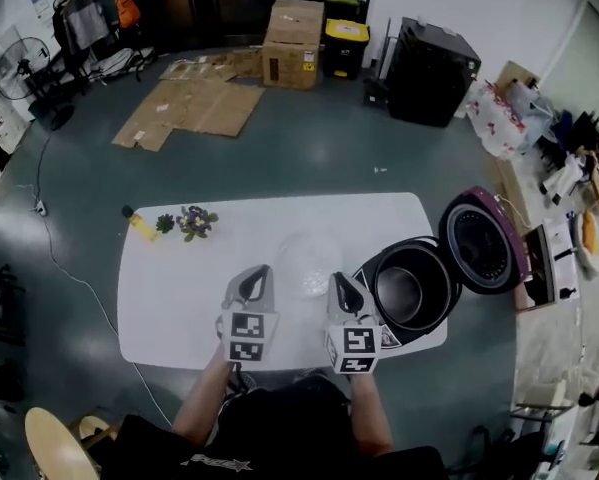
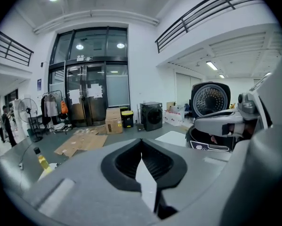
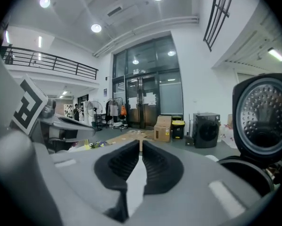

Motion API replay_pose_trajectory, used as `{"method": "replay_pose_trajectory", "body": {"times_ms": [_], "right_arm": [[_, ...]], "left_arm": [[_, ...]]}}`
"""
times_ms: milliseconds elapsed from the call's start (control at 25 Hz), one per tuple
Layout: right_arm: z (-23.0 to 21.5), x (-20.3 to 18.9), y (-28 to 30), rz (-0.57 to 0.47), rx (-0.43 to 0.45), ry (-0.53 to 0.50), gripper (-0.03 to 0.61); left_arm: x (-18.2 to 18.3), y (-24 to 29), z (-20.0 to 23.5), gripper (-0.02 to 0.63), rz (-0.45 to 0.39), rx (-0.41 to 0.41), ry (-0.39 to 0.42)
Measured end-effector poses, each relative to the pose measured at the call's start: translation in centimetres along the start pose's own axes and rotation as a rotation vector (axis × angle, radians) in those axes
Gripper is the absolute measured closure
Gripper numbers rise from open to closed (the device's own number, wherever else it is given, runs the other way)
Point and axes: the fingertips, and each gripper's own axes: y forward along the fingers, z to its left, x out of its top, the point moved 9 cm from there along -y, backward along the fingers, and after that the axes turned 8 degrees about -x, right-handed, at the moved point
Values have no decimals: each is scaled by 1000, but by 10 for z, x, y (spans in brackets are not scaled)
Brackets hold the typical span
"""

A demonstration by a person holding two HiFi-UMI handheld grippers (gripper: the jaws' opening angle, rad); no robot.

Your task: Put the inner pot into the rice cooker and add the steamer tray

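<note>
Place: I am in a large workshop hall.
Floor (image 1: 379, 153): grey concrete, flattened cardboard (image 1: 194, 108), cardboard boxes (image 1: 294, 43).
Walls: tall glass doors (image 2: 91, 95), balcony railing (image 2: 202, 13) above.
Corner: standing fan (image 1: 14, 68).

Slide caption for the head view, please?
Shut, empty left tongs and right tongs flank the clear steamer tray beside the open rice cooker.

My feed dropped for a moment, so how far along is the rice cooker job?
Done, it seems: a dark pot sits inside the open rice cooker. In hand: nothing; the left gripper and right gripper are both shut and empty. Left: the clear steamer tray lies on the table between them, not yet in the cooker.
</note>
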Motion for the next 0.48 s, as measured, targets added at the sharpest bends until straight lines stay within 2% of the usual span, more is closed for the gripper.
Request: {"method": "replay_pose_trajectory", "body": {"times_ms": [240,480], "right_arm": [[33,-15,7,57,76,14,572],[57,-50,10,130,95,14,572]], "left_arm": [[-32,-23,17,603,50,43,-60],[-71,-29,26,603,105,46,-106]]}}
